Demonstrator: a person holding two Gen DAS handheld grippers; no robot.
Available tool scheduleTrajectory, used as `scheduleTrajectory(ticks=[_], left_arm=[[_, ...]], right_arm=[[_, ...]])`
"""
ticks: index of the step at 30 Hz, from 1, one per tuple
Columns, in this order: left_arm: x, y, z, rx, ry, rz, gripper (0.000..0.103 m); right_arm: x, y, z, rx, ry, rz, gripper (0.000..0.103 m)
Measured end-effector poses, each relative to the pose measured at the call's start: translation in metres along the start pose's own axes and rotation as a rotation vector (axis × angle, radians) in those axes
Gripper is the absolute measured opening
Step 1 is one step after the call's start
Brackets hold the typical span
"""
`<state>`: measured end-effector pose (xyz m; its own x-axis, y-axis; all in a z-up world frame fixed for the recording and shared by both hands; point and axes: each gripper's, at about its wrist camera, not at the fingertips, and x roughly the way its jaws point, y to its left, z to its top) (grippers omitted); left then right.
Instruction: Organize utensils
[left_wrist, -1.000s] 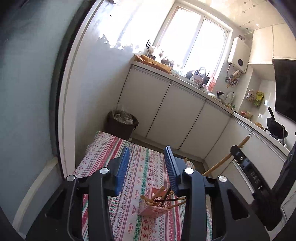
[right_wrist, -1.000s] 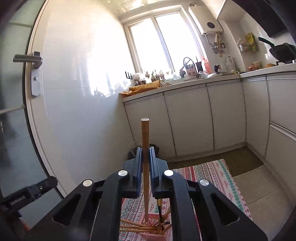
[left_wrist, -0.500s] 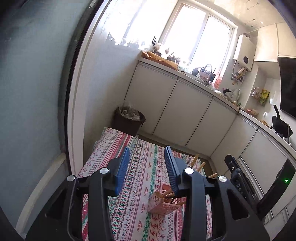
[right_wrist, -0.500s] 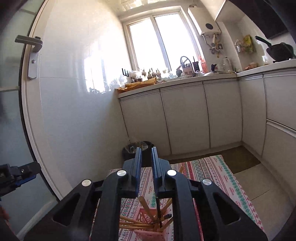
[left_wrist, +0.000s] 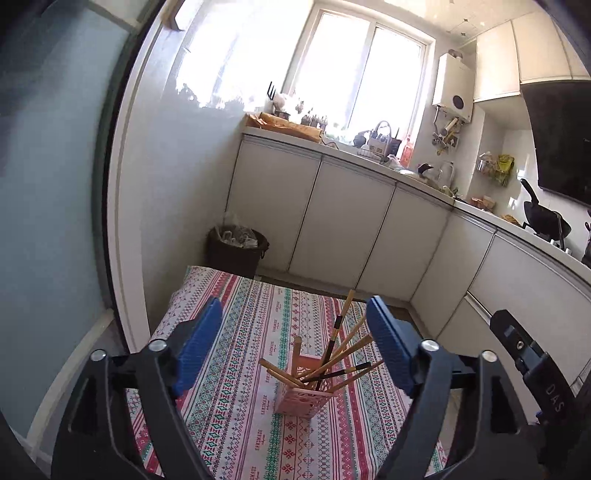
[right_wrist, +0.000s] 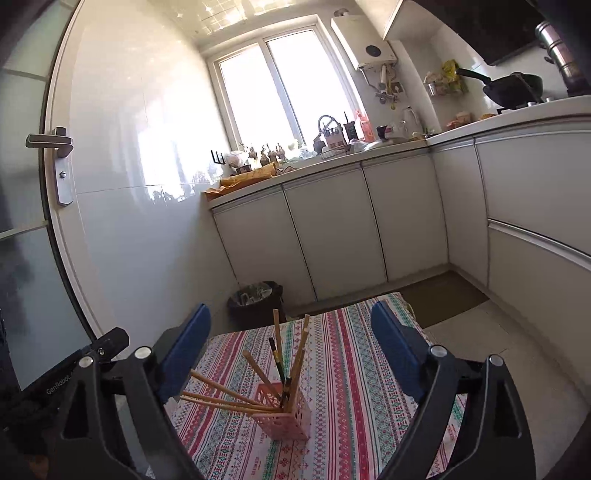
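A pink slotted utensil holder (left_wrist: 304, 397) stands on the patterned tablecloth (left_wrist: 243, 332). Several wooden chopsticks (left_wrist: 343, 347) and one or two dark ones lean out of it. It also shows in the right wrist view (right_wrist: 284, 419) with the chopsticks (right_wrist: 229, 391) fanned to the left. My left gripper (left_wrist: 295, 343) is open and empty, above and behind the holder. My right gripper (right_wrist: 290, 347) is open and empty, above the holder. The other gripper's body shows at each view's edge.
A dark waste bin (left_wrist: 236, 251) stands on the floor beyond the table's far edge. White cabinets (left_wrist: 332, 221) and a cluttered counter run along the back and right. A door with a handle (right_wrist: 55, 147) is at the left.
My right gripper was shut on a wooden chopstick, lowered it into the holder and has opened wide. My left gripper opened wider. Both views shifted.
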<state>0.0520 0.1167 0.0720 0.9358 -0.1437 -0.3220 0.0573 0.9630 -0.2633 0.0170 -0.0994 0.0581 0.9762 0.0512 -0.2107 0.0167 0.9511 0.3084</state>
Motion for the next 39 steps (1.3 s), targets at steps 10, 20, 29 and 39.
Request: scheduleTrajectory(ticks=[10, 20, 29, 39], left_arm=[[-0.035, -0.037, -0.023, 0.123, -0.108, 0.086, 0.096], [-0.040, -0.052, -0.039, 0.202, -0.088, 0.124, 0.096], [-0.036, -0.055, -0.043, 0.206, -0.067, 0.131, 0.096], [-0.032, -0.056, -0.045, 0.206, -0.054, 0.131, 0.096]], right_arm=[[-0.023, -0.033, -0.011, 0.051, 0.065, -0.081, 0.094], [-0.031, -0.037, -0.019, -0.009, 0.096, -0.146, 0.096], [-0.035, -0.047, -0.022, -0.001, 0.111, -0.163, 0.096], [-0.035, -0.046, -0.022, -0.002, 0.117, -0.160, 0.096]])
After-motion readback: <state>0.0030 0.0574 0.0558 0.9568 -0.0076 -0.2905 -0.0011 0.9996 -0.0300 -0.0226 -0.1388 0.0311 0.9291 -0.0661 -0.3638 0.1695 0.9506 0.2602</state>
